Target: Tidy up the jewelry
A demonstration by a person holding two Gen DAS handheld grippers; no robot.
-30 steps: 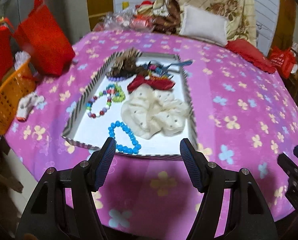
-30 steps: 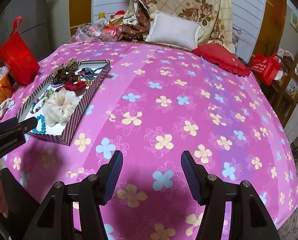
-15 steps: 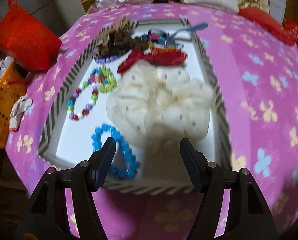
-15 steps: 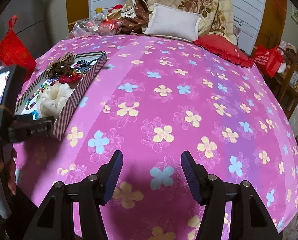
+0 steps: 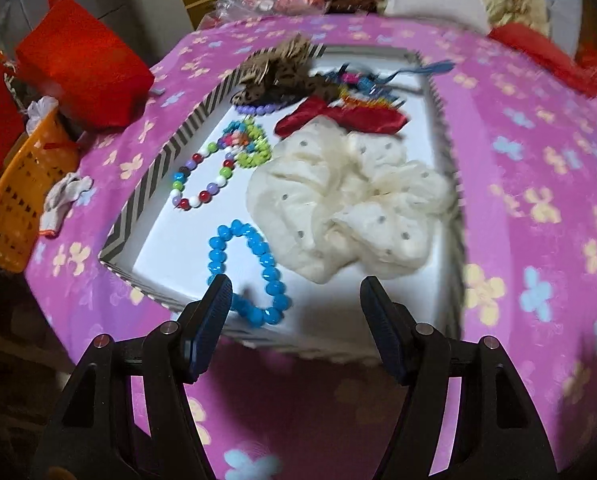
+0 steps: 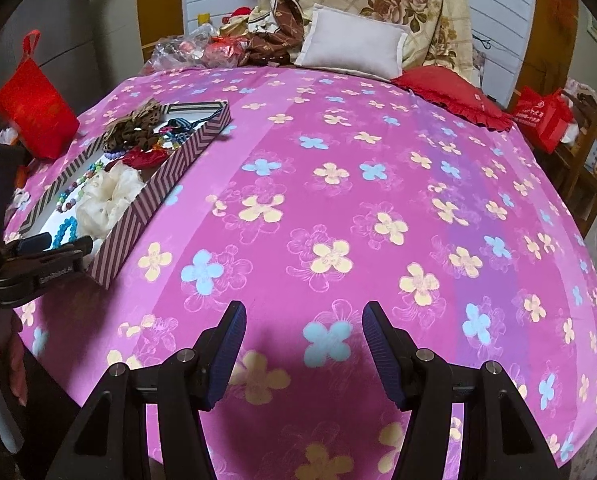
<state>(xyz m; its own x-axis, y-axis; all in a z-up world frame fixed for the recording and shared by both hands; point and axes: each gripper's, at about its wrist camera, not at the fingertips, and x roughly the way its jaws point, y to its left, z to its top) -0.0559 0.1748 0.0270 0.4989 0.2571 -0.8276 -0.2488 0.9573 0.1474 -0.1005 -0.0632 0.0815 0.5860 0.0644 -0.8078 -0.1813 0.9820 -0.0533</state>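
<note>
No text is legible. White print on the red bag [image 6: 540, 116] and left gripper [image 6: 46, 258] is unreadable.

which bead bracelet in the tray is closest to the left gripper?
The all-blue round-bead bracelet, by the tray's near edge, partly behind the left gripper's finger. The multicoloured bead strand and purple bead bracelet lie farther back.

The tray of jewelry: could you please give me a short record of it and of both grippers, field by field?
tray: striped tray, white inside, on the pink flowered cloth
near end: blue bead bracelet
middle: cream scrunchie, with a multicoloured bead bracelet beside it
far end: red bow, leopard-print piece, beaded strands
left gripper: open, empty, over the tray's near end
right gripper: open, empty, over bare cloth
</note>
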